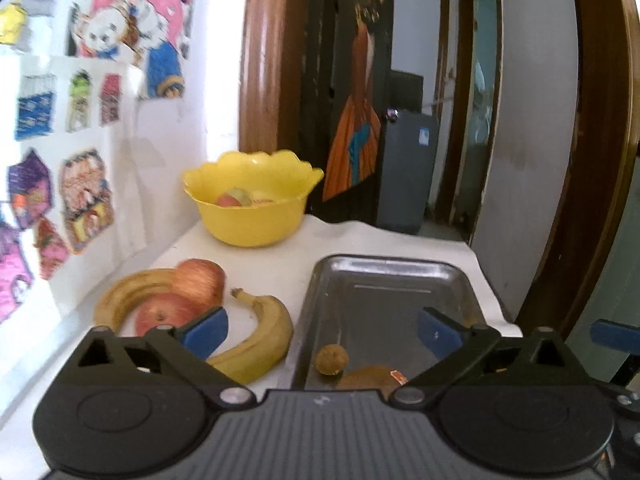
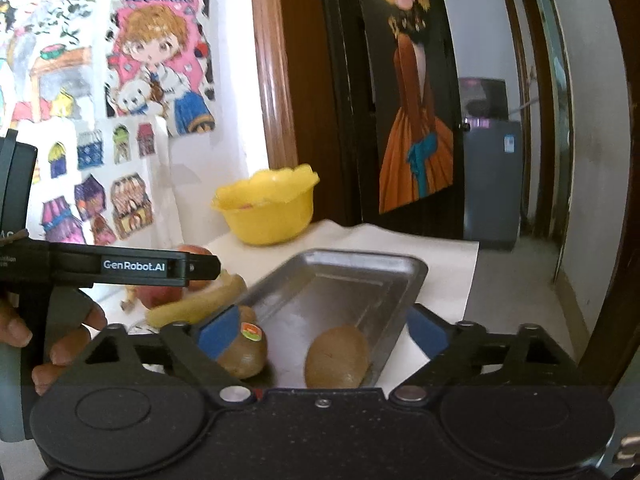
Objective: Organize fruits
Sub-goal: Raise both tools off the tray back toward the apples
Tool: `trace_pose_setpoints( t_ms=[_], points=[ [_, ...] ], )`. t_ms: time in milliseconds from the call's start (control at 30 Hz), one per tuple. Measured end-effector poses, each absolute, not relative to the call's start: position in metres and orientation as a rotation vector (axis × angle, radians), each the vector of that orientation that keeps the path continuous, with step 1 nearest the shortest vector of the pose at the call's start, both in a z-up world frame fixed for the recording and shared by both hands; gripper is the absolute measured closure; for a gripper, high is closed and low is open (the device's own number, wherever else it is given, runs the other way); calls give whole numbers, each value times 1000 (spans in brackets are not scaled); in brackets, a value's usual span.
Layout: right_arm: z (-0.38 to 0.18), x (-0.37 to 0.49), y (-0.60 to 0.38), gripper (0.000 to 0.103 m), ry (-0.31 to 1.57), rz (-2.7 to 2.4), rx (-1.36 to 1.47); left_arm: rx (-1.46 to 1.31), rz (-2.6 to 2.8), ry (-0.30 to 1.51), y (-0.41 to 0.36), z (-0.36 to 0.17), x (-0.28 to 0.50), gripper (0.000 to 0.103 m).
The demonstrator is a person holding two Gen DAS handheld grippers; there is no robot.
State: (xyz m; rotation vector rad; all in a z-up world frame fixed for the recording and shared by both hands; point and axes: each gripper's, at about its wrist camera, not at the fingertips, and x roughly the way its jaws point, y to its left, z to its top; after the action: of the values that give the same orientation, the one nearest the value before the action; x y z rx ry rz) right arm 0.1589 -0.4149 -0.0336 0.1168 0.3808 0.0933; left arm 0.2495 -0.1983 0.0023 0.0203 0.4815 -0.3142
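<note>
- Readable text: "GenRobot.AI" in white on the side of your left gripper body (image 2: 120, 266), seen from the right wrist. Wall poster (image 2: 160, 56) has pink lettering at the top, too blurred to read. One kiwi (image 2: 244, 350) has a small orange-and-green sticker; print too small to read.
- Metal tray (image 1: 384, 300): sits at the near right part of the tabletop (image 1: 320, 240), long side running away from you. At its near end: the stickered kiwi, a second kiwi (image 2: 336, 358) and a small round brown fruit (image 1: 332, 360); can't tell what kind. Rest of the tray floor is bare.
- Yellow bowl (image 1: 252, 208), scalloped rim: far-left part of the tabletop, by the wall. Holds reddish and yellowish fruit (image 1: 240, 199), likely apples, mostly hidden by the rim.
- Loose on the tabletop, left of the tray: two bananas (image 1: 260, 344) and two red apples (image 1: 200, 280), between bowl and near edge. Apples touch each other; one banana curves around them on the wall side.
- Your left gripper (image 1: 320, 332): fingers spread wide, nothing between the pads, above the tray's near end.
- Your right gripper (image 2: 320, 332): fingers spread wide, nothing pinched; both kiwis lie in the tray below the gap.
- Your hand (image 2: 48, 332) wraps the left gripper's handle.
</note>
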Motion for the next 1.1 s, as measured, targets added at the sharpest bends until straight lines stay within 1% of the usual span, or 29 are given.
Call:
trace_pose_setpoints(
  t_ms=[133, 167, 600, 900, 1100],
  points=[
    [-15, 133, -404, 1, 343, 93, 111, 21, -298, 458, -184, 16, 226, 1],
    [-11, 126, -401, 1, 332, 90, 109, 21, -294, 449, -179, 19, 218, 1],
    [21, 34, -363, 1, 284, 62, 95, 14, -245, 389, -117, 42, 133, 1],
    [25, -21, -330, 1, 276, 39, 67, 28, -271, 396, -87, 37, 87, 1],
    [18, -41, -313, 1, 318, 42, 63, 60, -279, 425, -77, 27, 63, 1]
  ],
)
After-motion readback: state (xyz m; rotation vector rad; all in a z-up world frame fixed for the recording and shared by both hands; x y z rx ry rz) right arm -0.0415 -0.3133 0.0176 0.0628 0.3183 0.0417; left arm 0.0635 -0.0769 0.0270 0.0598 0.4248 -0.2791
